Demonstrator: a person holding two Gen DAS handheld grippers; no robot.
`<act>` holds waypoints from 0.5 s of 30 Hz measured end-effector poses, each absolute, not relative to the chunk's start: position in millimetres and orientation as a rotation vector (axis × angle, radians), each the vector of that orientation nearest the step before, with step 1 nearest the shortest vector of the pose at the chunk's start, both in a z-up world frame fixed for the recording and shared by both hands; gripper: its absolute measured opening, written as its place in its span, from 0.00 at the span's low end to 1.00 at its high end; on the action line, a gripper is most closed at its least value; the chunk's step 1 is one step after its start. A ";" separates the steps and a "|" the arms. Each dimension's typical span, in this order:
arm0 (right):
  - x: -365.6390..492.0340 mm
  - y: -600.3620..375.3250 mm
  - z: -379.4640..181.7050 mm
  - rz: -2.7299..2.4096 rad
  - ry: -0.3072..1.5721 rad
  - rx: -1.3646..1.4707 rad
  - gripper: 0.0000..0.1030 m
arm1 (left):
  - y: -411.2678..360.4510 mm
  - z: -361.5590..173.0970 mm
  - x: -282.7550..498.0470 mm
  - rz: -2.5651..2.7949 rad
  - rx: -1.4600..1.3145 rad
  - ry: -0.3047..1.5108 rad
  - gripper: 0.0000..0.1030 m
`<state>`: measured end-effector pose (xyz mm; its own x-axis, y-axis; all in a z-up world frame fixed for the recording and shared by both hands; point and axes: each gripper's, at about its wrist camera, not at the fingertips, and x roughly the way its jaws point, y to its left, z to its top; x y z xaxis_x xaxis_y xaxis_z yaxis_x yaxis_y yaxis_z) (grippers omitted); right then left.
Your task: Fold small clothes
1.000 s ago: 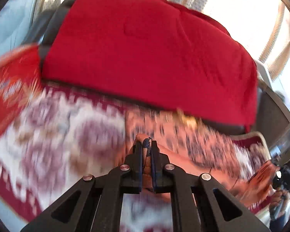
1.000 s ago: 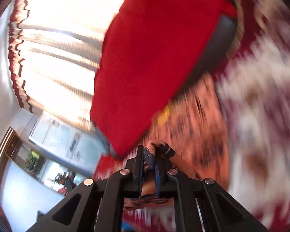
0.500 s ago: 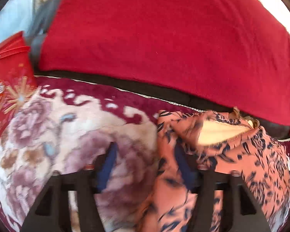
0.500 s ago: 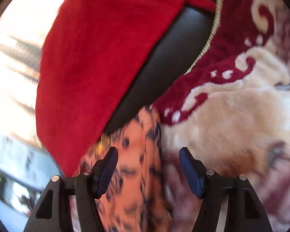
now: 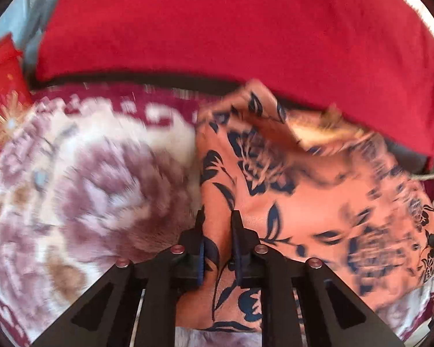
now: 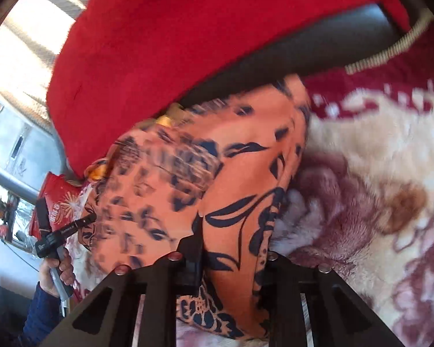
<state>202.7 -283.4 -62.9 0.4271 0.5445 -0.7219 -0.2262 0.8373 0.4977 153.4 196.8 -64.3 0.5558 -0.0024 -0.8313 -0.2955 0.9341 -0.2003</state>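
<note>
An orange garment with a dark blue flower print (image 5: 303, 190) lies rumpled on a plush flowered blanket (image 5: 86, 188), its far edge against a dark cushion. My left gripper (image 5: 218, 217) points down at the garment's left edge; its jaws are closing and a strip of the cloth fills the narrow gap between them. In the right wrist view the same garment (image 6: 188, 173) spreads to the left. My right gripper (image 6: 233, 231) is at the garment's right edge, jaws closing, with a fold of cloth between them that covers the right finger. The left gripper (image 6: 66, 228) and the hand holding it (image 6: 55, 271) show at lower left.
A red throw (image 5: 231, 29) covers the dark cushion (image 6: 318, 49) behind the garment. A red printed bag (image 5: 3, 92) lies at the far left of the blanket. Bright curtained windows (image 6: 23, 43) stand beyond. The blanket (image 6: 376, 188) continues right of the garment.
A second ago both grippers held bunched cloth, shut. Half a second ago both stood wide open over the garment. Now both have dropped lower and narrowed onto its edges.
</note>
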 end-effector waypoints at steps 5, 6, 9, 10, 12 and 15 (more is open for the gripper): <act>161.9 -286.9 2.7 0.548 0.938 0.318 0.18 | 185.5 15.0 88.6 0.108 -0.350 0.820 0.15; 149.7 -291.0 8.4 0.556 0.937 0.309 0.18 | 179.7 25.5 67.6 0.100 -0.341 0.797 0.15; 117.6 -306.7 -3.8 0.572 0.999 0.335 0.20 | 164.0 14.6 18.8 0.099 -0.345 0.814 0.16; 108.0 -313.1 -21.9 0.559 1.042 0.352 0.25 | 160.4 -7.9 1.7 0.100 -0.366 0.859 0.17; 90.6 -332.1 -69.4 0.485 1.116 0.360 0.40 | 158.8 -61.5 -15.6 0.114 -0.394 0.965 0.21; 62.9 -372.3 -126.7 0.419 1.136 0.527 0.61 | 176.8 -117.8 -42.1 0.113 -0.495 1.030 0.23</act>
